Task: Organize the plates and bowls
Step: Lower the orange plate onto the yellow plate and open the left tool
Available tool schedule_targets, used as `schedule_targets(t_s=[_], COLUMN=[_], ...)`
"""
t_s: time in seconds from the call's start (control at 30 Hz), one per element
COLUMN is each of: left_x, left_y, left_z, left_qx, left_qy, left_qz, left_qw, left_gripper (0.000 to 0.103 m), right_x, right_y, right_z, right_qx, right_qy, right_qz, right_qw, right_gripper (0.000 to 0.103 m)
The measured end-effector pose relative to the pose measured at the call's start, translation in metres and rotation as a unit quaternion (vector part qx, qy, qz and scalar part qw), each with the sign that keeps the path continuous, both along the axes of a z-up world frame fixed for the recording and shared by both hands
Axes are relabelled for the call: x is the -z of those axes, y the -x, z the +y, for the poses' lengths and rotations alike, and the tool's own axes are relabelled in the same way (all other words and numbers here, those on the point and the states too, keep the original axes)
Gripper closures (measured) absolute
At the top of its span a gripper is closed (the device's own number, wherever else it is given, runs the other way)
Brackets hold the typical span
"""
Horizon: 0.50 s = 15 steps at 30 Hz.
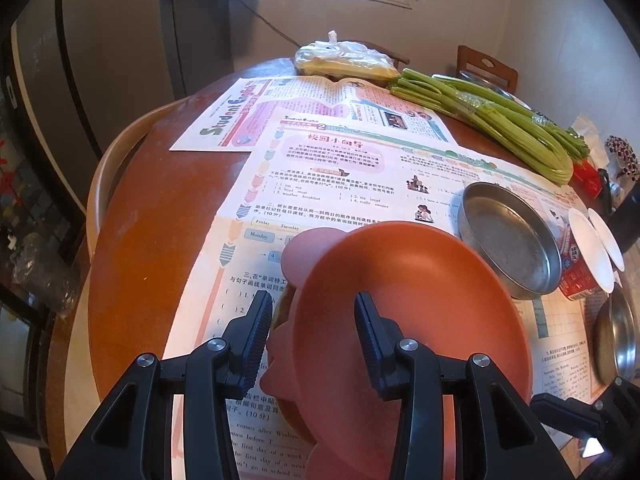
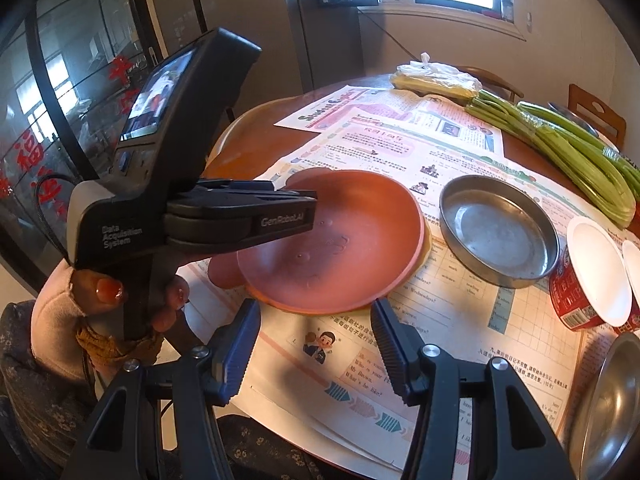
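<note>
An orange-brown plate (image 1: 400, 312) with a lobed rim lies on newspaper, slightly off-centre on top of a yellowish plate (image 2: 428, 249) whose rim peeks out beneath. My left gripper (image 1: 312, 300) straddles its left rim, one finger inside the plate and one outside, and the pads look pressed on the rim. In the right wrist view the left gripper (image 2: 314, 204) reaches in from the left over the plate (image 2: 340, 240). My right gripper (image 2: 315, 306) hovers open just short of the plate's near rim, with nothing between its fingers. A round metal pan (image 1: 508, 240) (image 2: 498, 232) sits right of the plate.
Two red cups with white lids (image 2: 596, 272) and a steel bowl (image 2: 612, 400) stand at the right edge. Celery (image 1: 500, 120) and a plastic bag (image 1: 344, 58) lie at the back. Newspaper (image 1: 320, 168) covers the round wooden table (image 1: 140, 240). A hand (image 2: 108, 292) holds the left gripper.
</note>
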<state>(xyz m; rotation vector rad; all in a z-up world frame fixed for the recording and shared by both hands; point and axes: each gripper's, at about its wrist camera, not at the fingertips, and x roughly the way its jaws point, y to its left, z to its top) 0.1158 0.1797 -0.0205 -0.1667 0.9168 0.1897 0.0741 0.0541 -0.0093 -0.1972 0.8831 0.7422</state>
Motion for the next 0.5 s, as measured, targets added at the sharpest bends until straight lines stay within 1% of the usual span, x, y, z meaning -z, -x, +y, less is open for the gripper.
schedule_targets(t_s=[0.2, 0.33, 0.43, 0.5], left_x=[-0.002, -0.011, -0.018, -0.023], left_y=[0.007, 0.015, 0.022, 0.027], left_z=[0.0, 0.001, 0.0, -0.001], left_qx=[-0.002, -0.005, 0.0, 0.001], left_qy=[0.001, 0.004, 0.007, 0.01], left_qz=[0.0, -0.012, -0.02, -0.029], left_qw=[1.0, 0.9999, 0.9998, 0.9995], left_gripper=[0.059, 0.059, 0.054, 0.053], right_x=[-0.005, -0.009, -0.013, -0.017], right_y=[0.002, 0.004, 0.006, 0.007], right_z=[-0.003, -0.008, -0.011, -0.015], right_qx=[0.0, 0.004, 0.007, 0.01], right_qy=[-0.005, -0.01, -0.013, -0.025], right_qz=[-0.004, -0.008, -0.012, -0.016], right_qw=[1.0, 1.0, 1.0, 0.999], right_gripper=[0.046, 0.046, 0.046, 0.046])
